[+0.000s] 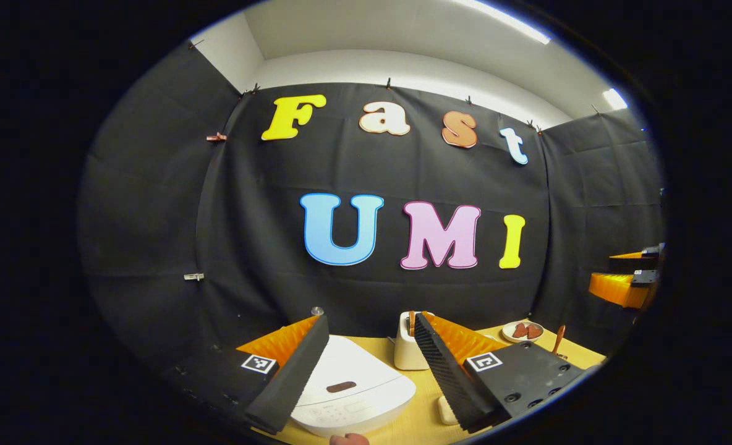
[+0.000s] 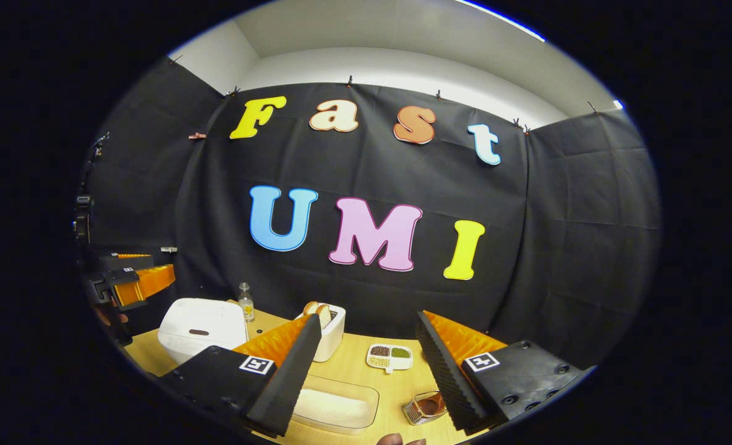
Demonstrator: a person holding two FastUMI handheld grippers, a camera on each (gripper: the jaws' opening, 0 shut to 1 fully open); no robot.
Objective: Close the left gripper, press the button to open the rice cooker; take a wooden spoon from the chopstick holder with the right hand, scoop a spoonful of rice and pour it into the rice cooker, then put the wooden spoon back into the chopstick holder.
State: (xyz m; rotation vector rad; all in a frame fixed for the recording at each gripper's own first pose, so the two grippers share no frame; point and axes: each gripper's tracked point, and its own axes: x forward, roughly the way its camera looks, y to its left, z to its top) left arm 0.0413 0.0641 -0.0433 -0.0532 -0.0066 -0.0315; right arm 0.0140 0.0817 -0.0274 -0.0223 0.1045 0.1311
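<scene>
The white rice cooker [image 1: 347,389] stands lid-down just below and between my left gripper's [image 1: 371,321] wide-open fingers, its brown button [image 1: 341,387] facing up. Behind it stands the white chopstick holder [image 1: 409,349] with a wooden handle sticking out. In the right gripper view the rice cooker [image 2: 202,324] is at the far left and the chopstick holder [image 2: 329,334] sits behind my open, empty right gripper [image 2: 367,318]. A clear tub of white rice [image 2: 335,405] lies on the table between its fingers.
On the yellow table [image 2: 397,386] are a small bottle [image 2: 246,303], a divided dish of grains [image 2: 389,356] and a glass jar [image 2: 425,406]. A plate with brown pieces [image 1: 523,332] sits at the back right. The other gripper [image 2: 134,278] hovers left of the cooker.
</scene>
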